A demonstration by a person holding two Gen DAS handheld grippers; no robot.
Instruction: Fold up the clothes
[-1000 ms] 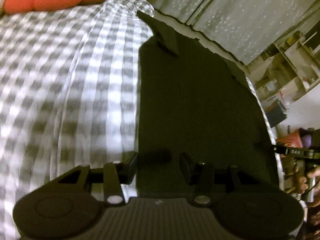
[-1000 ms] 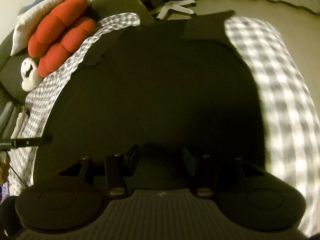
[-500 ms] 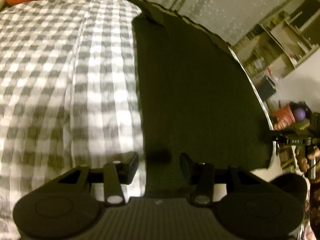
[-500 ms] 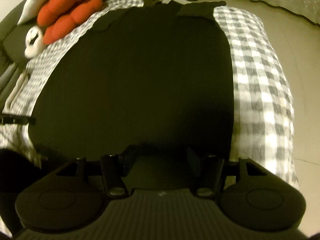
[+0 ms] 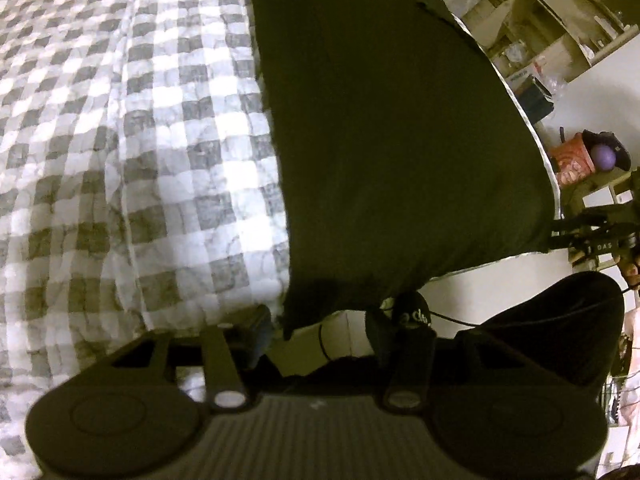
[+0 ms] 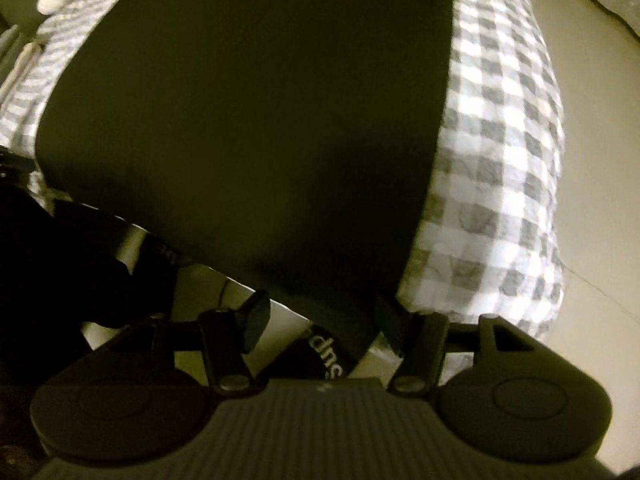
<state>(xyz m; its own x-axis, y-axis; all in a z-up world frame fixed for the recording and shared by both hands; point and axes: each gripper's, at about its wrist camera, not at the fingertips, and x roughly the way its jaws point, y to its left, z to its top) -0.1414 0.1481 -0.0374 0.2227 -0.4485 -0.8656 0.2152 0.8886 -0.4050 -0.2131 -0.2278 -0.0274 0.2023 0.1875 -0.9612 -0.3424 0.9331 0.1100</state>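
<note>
Between parted fingers (image 5: 260, 330), dark garment (image 5: 392, 140).

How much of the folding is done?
Hardly any. Done: the dark garment lies spread flat on the checked bedcover. In hand: the left claw and right claw sit open at its near corners, at the bed's edge. Left: grabbing the hem and making every fold.

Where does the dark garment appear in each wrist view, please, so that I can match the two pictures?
Left wrist: the dark garment fills the centre and right, its near hem by the fingers.
Right wrist: the garment fills the centre and left.
Shared landmark: the checked bedcover, left of the garment in one view, right in the other.
</note>
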